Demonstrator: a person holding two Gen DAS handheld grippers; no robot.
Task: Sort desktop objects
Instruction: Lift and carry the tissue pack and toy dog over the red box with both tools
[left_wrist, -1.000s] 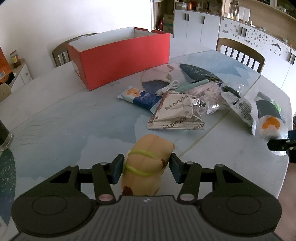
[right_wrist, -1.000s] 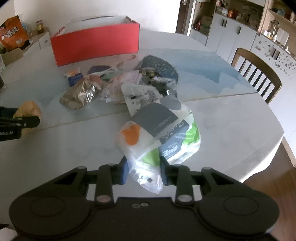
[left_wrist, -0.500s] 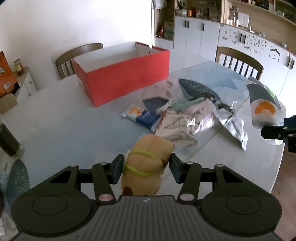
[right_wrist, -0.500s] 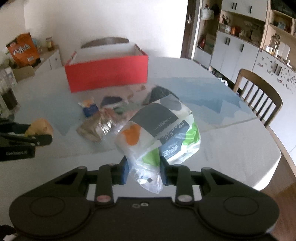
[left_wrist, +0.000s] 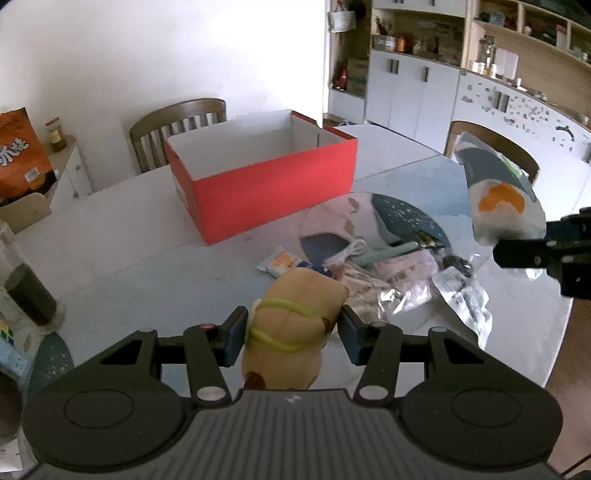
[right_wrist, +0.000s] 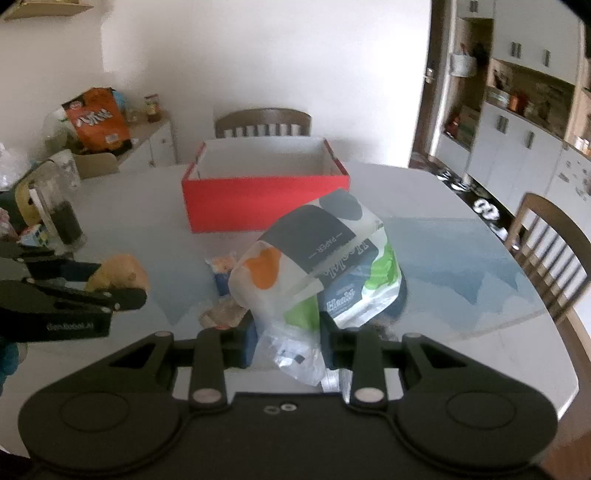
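Note:
My left gripper (left_wrist: 291, 334) is shut on a tan plush toy (left_wrist: 295, 332) with yellow-green bands, held above the table. The same toy (right_wrist: 118, 275) shows at the left of the right wrist view, in the left gripper (right_wrist: 122, 291). My right gripper (right_wrist: 286, 339) is shut on a plastic bag of tissue packs (right_wrist: 314, 266), white with orange, dark and green print, lifted off the table. That bag (left_wrist: 498, 195) hangs at the right of the left wrist view. An open red box (left_wrist: 262, 173) with a white inside stands at the far side of the table (left_wrist: 129, 258); it is also the red box (right_wrist: 266, 199).
A pile of snack packets, foil wrappers and a white cord (left_wrist: 373, 273) lies right of the table's middle. A dark glass jar (left_wrist: 26, 288) stands at the left edge. Wooden chairs (left_wrist: 177, 129) stand behind the box and at the right (right_wrist: 550, 251). Cabinets line the far right.
Both grippers have risen with their loads. The table and the pile look farther below, and the red box's inside has come into view. The tissue bag now hangs clear of the table.

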